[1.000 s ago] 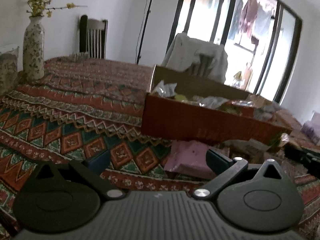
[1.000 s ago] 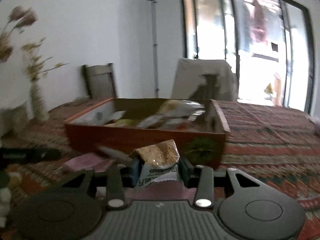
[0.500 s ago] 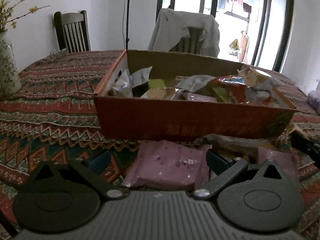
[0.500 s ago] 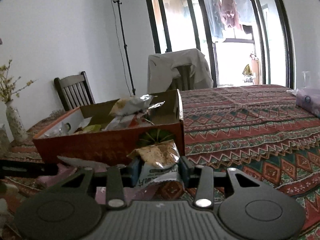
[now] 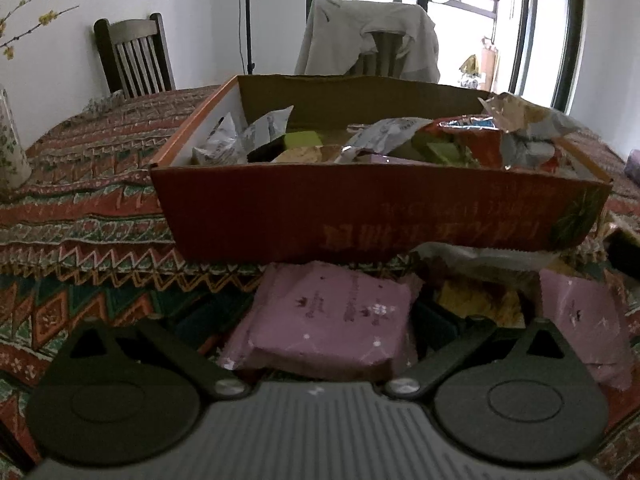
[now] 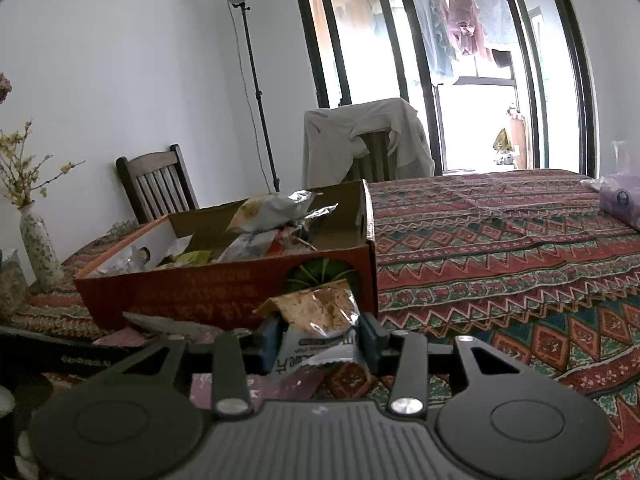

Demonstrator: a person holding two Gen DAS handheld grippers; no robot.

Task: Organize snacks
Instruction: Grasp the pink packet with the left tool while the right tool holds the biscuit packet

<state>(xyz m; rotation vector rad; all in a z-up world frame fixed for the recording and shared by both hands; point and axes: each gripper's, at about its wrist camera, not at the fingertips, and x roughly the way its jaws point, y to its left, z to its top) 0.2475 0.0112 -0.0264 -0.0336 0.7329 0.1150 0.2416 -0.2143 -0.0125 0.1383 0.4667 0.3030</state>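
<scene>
An orange-red cardboard box [image 5: 380,216] [image 6: 200,292], full of crumpled snack packets, stands on the patterned tablecloth. Just in front of it lies a pink snack packet [image 5: 332,320]. My left gripper [image 5: 316,324] is open, with one finger on each side of the packet and small gaps at both pads. My right gripper [image 6: 320,340] is shut on a brown-and-white snack packet [image 6: 316,320], held just above the cloth near the box's front right corner.
A second pink packet [image 5: 580,320], a yellow packet [image 5: 480,300] and a silvery wrapper lie by the box's front wall. A flower vase [image 6: 38,240] stands at the table's left. Two chairs [image 6: 156,188] stand behind. A purple bag [image 6: 620,200] lies far right.
The left gripper has swung to the right and come down, so the pink packet now lies between its fingers. The right gripper has rolled a little and keeps its hold on the packet.
</scene>
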